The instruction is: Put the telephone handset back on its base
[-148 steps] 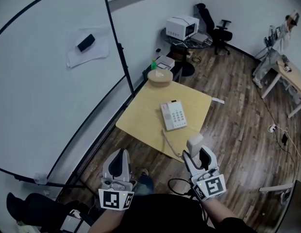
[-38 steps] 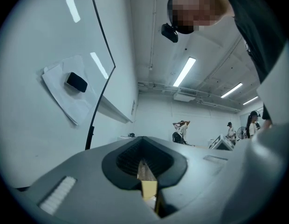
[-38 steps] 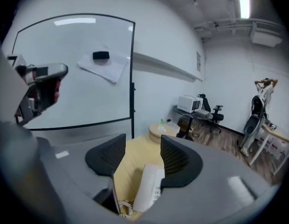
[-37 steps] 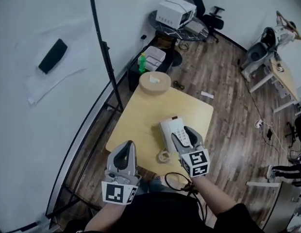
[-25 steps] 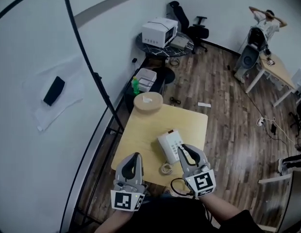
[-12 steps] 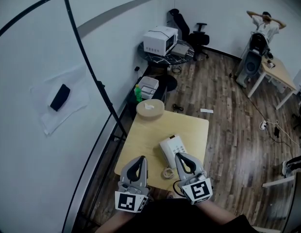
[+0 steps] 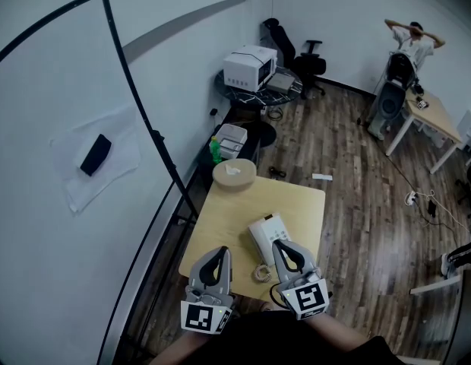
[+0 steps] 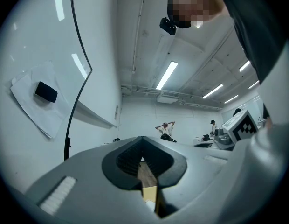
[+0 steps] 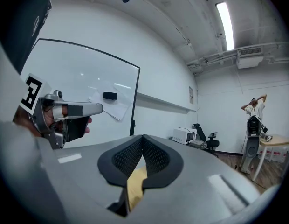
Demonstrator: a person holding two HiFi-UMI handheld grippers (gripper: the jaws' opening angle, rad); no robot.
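There are 2 grippers (image 7: 218,254) (image 7: 282,246) (1 per hand), 1 telephone (image 7: 266,233), 1 round box (image 7: 234,172) and 1 green bottle (image 7: 215,150).

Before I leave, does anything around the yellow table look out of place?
Only small things: the telephone sits askew on the table, its coiled cord bunched at the near edge, and a white scrap lies on the floor.

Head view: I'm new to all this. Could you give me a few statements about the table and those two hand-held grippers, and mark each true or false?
1. The telephone stands on the yellow table. True.
2. The right hand-held gripper is gripping the handset. False: its jaws are shut with nothing between them.
3. The left hand-held gripper is shut and empty. True.
4. The round wooden container sits at the table's near edge, beside the grippers. False: it sits at the far corner, away from both.
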